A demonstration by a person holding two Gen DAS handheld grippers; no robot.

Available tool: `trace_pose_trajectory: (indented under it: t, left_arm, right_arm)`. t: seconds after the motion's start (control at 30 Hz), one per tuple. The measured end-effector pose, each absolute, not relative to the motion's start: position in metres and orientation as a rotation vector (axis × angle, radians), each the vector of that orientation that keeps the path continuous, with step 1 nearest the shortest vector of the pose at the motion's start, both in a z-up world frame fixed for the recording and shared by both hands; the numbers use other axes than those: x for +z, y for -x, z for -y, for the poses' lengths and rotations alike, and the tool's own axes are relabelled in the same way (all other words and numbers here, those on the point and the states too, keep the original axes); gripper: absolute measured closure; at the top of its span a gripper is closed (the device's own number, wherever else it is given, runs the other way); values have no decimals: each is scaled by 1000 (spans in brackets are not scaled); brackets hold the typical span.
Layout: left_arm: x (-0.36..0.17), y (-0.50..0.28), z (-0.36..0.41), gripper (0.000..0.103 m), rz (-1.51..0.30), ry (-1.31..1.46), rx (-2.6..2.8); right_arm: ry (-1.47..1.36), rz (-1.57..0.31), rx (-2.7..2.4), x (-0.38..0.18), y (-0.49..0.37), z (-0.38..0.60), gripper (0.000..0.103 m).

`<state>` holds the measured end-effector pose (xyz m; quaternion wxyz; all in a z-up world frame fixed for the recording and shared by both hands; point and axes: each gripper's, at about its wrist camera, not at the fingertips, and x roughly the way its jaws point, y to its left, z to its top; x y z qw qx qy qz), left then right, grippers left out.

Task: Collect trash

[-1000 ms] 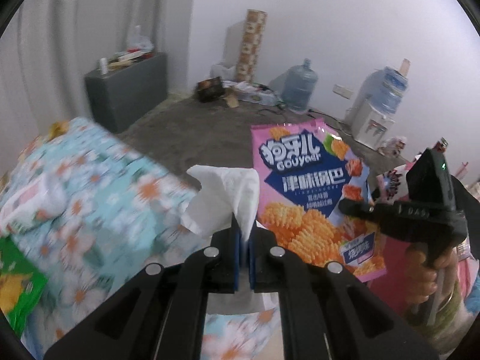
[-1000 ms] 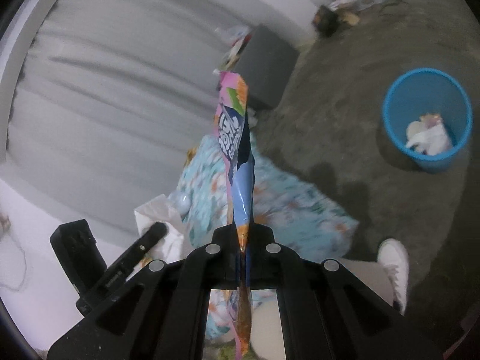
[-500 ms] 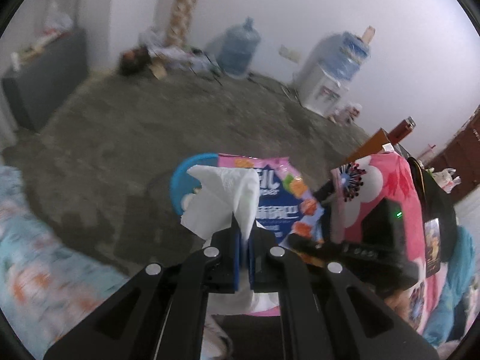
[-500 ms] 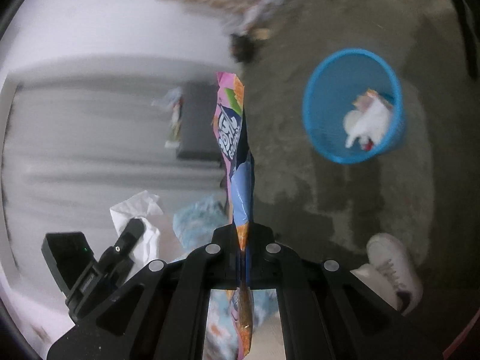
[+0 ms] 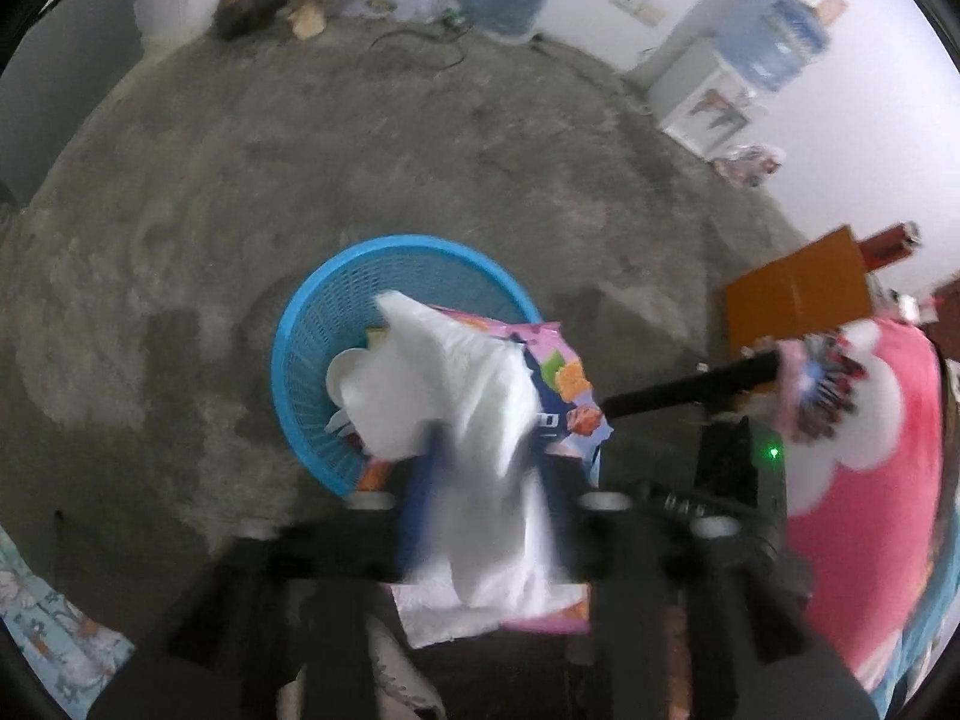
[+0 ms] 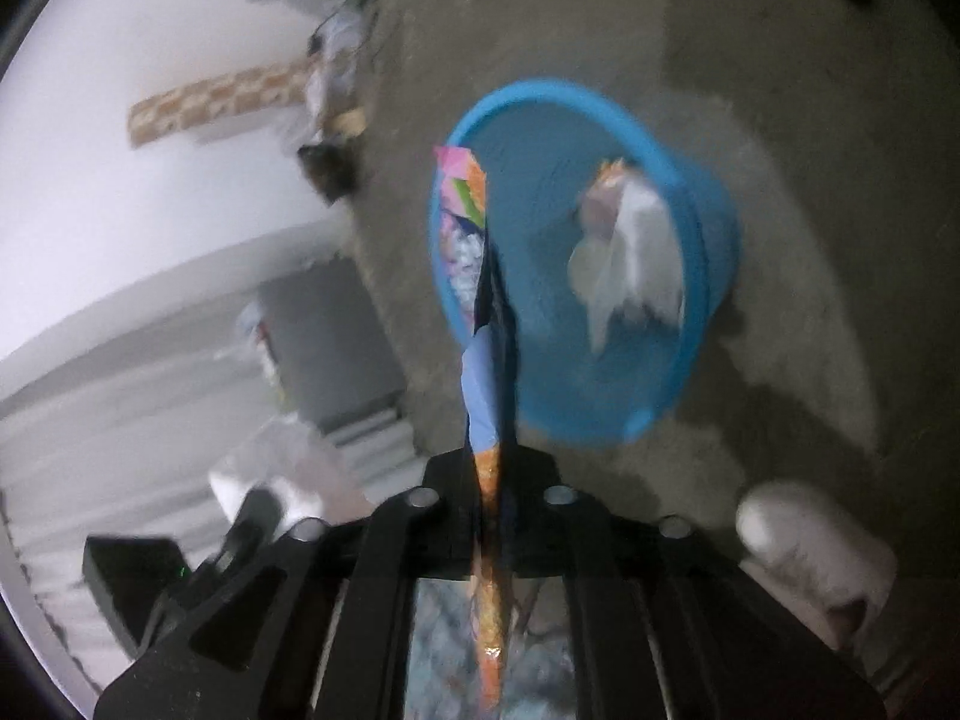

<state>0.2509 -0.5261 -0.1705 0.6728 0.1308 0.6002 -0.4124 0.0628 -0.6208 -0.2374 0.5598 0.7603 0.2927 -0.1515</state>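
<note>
The left tongs have just been spreading, so the white tissue hangs loose between them, above the blue basket. The right tongs have just been parting too; the snack bag stands edge-on between them, the basket just beyond.
</note>
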Motion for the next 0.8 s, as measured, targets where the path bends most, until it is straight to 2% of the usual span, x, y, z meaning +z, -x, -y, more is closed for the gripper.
trace_pose_trajectory:
  t: [0.03, 0.17, 0.27, 0.57, 0.67, 0.8]
  left_arm:
    - [-175, -253, 526, 53, -1353, -296, -908]
    - [-180, -256, 521, 49, -1376, -265, -872]
    - [-168, -255, 514, 44, -1332, -272, -899]
    - [-112, -247, 489, 40, -1218, -210, -901]
    - [-86, -240, 467, 38, -1184, -180, -916]
    - [-45, -227, 428, 36, -1123, -153, -914]
  right_arm:
    - [-1808, -704, -382, -247, -64, 623, 67]
    - [-1800, -746, -541, -269, -55, 630, 53]
    - [-1778, -715, -552, -263, -45, 625, 49]
    - [-1578, -705, -586, -221, -28, 617, 48]
    - [-1447, -720, -562, -195, -38, 604, 41]
    - [-1241, -734, -499, -144, -56, 577, 37]
